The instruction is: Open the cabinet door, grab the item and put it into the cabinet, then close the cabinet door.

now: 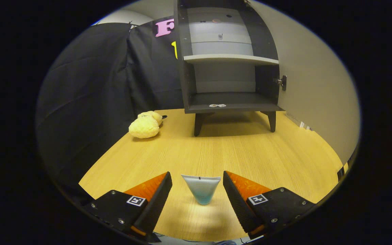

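- gripper (pixel 197 185) jaws wide, nothing clamped
- small blue-white pouch (pixel 201 189) stands on the wooden table (pixel 250 153) between the fingers, touching neither
- cabinet (pixel 228 61) beyond, door open, shelves bare
- yellow plush toy (pixel 145 126) left of cabinet

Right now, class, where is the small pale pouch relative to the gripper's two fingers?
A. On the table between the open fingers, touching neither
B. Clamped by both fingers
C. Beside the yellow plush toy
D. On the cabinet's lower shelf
A: the pouch stands on the table between the spread fingers of the gripper, with gaps on both sides.
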{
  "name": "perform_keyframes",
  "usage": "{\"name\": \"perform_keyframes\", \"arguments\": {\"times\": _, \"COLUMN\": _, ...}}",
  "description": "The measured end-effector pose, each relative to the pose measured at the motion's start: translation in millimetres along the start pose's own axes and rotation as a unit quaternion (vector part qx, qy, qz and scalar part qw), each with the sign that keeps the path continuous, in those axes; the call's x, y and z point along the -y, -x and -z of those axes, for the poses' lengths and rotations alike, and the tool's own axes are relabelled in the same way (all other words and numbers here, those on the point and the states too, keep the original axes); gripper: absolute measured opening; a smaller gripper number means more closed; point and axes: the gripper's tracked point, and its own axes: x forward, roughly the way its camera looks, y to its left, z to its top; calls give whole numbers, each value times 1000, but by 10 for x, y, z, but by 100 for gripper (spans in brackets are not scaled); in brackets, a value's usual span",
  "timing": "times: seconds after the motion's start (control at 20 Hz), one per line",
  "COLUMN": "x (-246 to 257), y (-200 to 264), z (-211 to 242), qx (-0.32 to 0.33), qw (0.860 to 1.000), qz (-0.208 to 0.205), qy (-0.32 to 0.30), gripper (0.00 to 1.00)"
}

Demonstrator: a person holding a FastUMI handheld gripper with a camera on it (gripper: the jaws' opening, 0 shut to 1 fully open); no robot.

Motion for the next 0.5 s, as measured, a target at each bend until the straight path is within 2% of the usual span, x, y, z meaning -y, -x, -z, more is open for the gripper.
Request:
{"name": "perform_keyframes", "arguments": {"times": 0.15, "x": 53, "y": -94, "z": 234, "qx": -34, "qw": 999, "qz": 18, "qy": -10, "gripper": 93}}
{"name": "perform_keyframes", "arguments": {"times": 0.25, "x": 69, "y": -146, "z": 332, "qx": -48, "qw": 999, "qz": 19, "qy": -10, "gripper": 89}}
{"name": "perform_keyframes", "arguments": {"times": 0.35, "x": 85, "y": -173, "z": 366, "qx": -54, "qw": 998, "qz": 20, "qy": -7, "gripper": 74}}
{"name": "perform_keyframes", "arguments": {"times": 0.4, "x": 111, "y": -170, "z": 359, "qx": -53, "qw": 998, "qz": 25, "qy": -4, "gripper": 59}}
{"name": "perform_keyframes", "arguments": {"times": 0.45, "x": 102, "y": -167, "z": 346, "qx": -56, "qw": 998, "qz": 20, "qy": -1, "gripper": 52}}
{"name": "perform_keyframes", "arguments": {"times": 0.5, "x": 80, "y": -152, "z": 326, "qx": -57, "qw": 998, "qz": 14, "qy": -1, "gripper": 50}}
